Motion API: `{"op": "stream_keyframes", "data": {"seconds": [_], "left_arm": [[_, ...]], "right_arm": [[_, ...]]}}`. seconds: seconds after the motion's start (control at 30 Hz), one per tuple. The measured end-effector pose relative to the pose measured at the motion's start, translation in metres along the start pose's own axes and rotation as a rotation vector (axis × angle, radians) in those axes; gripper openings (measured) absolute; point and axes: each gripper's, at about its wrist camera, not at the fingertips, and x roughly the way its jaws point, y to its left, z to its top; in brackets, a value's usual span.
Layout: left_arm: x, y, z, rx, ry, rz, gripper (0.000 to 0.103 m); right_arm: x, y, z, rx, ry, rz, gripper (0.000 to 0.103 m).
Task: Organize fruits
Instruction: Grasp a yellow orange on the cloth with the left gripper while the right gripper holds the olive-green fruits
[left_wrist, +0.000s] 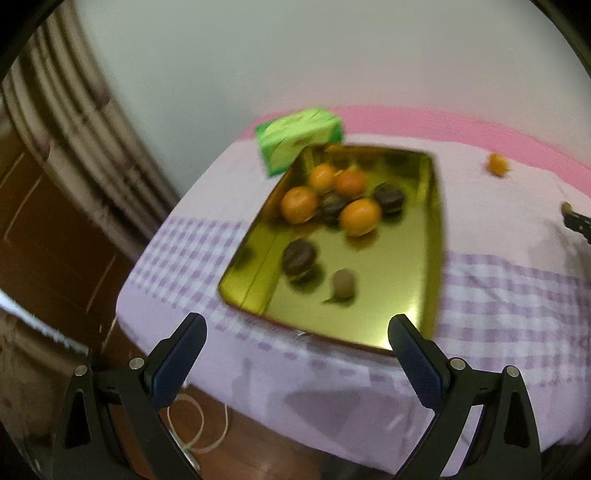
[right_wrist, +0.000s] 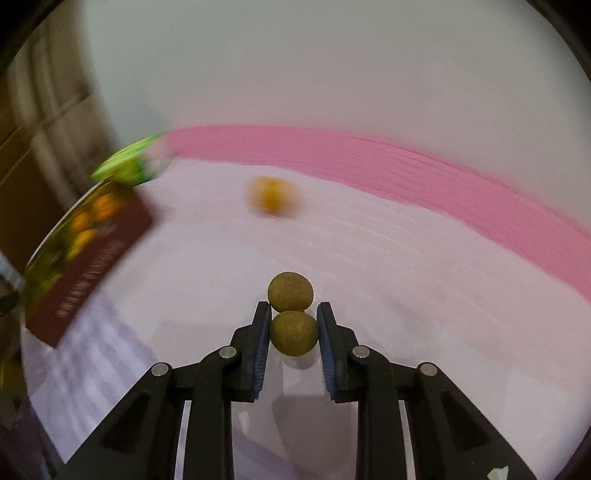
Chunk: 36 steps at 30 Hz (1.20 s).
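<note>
Right wrist view: right gripper (right_wrist: 291, 332) fingers clamp a rough round brownish fruit (right_wrist: 293, 333); left gripper (left_wrist: 297, 328) gapes empty.

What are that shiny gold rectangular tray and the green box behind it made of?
The gold rectangular tray looks like metal with a polished, mirror-like finish: fruit reflections show on its floor. The green box looks like printed cardboard, with flat faces and crisp edges, though motion blur leaves that open.
</note>
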Motion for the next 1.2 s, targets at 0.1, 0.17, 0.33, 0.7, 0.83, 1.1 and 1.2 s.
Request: {"op": "stream_keyframes", "data": {"seconds": [0.1,0.17,0.33,0.7,0.83,1.1,1.2], "left_arm": [[-0.018,-0.024,0.009,0.074,-0.054,-0.062,0.098],[-0.027,-0.044,0.023,0.124,-0.084,-0.110,0.098],[-0.028,-0.100,0.077,0.227,-0.121,-0.278,0.098],[0.064,-0.231,0.171,0.442,-0.089,-0.456,0.098],[0.108,-0.259,0.186,0.457,-0.037,-0.429,0.098],[0.154,-0.272,0.193,0.428,0.048,-0.495,0.046],[0.155,-0.270,0.193,0.378,0.071,-0.499,0.045]], "right_arm": [[-0.021,-0.062,-0.026,0.116,0.006,-0.139,0.023],[-0.030,-0.094,-0.041,0.187,0.005,-0.190,0.023],[-0.040,-0.117,-0.059,0.258,-0.026,-0.211,0.023],[-0.028,-0.122,-0.051,0.290,-0.031,-0.161,0.025],[-0.029,-0.125,-0.052,0.314,-0.041,-0.131,0.025],[-0.030,-0.125,-0.052,0.317,-0.041,-0.116,0.027],[-0.029,-0.126,-0.052,0.318,-0.042,-0.114,0.027]]}}
